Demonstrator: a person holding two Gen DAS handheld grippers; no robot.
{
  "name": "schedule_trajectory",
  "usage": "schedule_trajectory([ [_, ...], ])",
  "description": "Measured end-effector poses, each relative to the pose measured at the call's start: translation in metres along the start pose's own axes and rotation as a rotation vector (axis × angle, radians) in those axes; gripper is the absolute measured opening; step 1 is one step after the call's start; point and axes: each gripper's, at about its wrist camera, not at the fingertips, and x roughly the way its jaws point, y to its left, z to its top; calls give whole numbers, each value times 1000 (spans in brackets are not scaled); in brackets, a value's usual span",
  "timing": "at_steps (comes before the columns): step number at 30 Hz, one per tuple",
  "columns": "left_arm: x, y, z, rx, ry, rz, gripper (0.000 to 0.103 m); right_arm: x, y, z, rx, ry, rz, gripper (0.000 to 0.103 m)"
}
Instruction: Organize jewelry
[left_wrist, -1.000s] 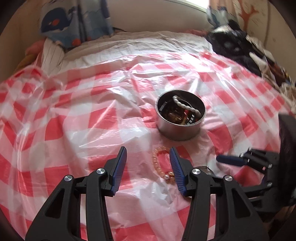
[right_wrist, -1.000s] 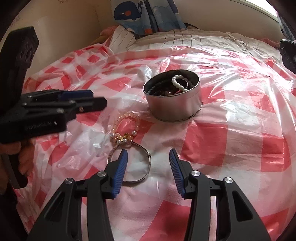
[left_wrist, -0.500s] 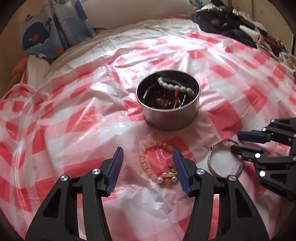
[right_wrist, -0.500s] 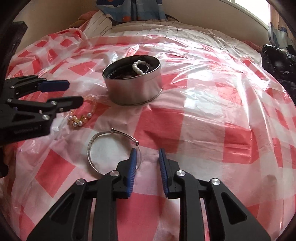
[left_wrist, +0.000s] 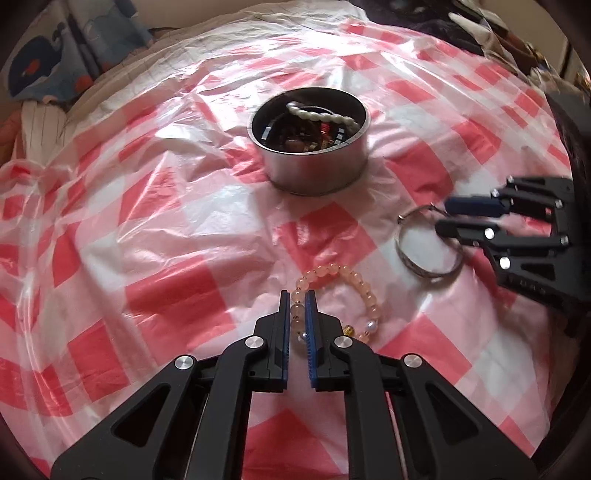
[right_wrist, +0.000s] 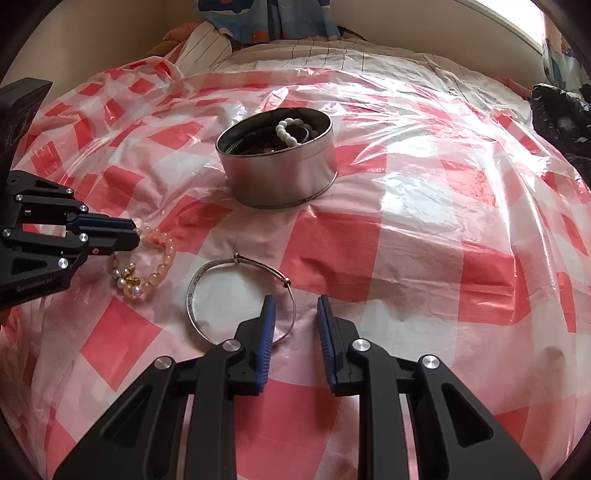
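- Peach-coloured glass-like beads strung in a loop, with a few white pearls and gold spacers — this beaded bracelet lies on the red-and-white checked plastic sheet, and the left gripper has its blue-padded fingers drawn in tight on the loop's near-left strand.
- From the left wrist view the beads sit squarely between the pads, so the grip looks sound; I judge the step in hand to be lifting this bracelet and carrying it to the round silver metal tin.
- Lift straight up first — the loop's free side will swing, and the crinkled sheet could cling to it or drag along.
- Bring it over the tin's open mouth, low and centred, before letting go; a white pearl strand already lies across the rim, and a careless drop might hang the new bracelet on the edge the same way.
- Round beads can roll between flat pads, so keep the squeeze steady and the travel slow.
- The right gripper has its fingers apart and holds nothing; they straddle the near-right edge of the thin silver bangle, which lies flat on the sheet just beside the bracelet.
- That bangle is thin and flat to the sheet, so the pads must get low around the wire without pinching plastic with it.
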Motion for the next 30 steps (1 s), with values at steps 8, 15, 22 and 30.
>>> schedule_trajectory([
  [8,20,-16,-1,95,45,71,20,0,3,-1,-8,6,61,6],
  [15,-11,12,6,-24,-58,71,7,-11,-9,3,83,-45,176,3],
  [22,-12,21,3,-58,-32,25,12,-7,-1,4,52,-22,178,46],
  [30,-2,11,0,13,-7,63,7,-3,16,-2,-35,-10,156,3],
])
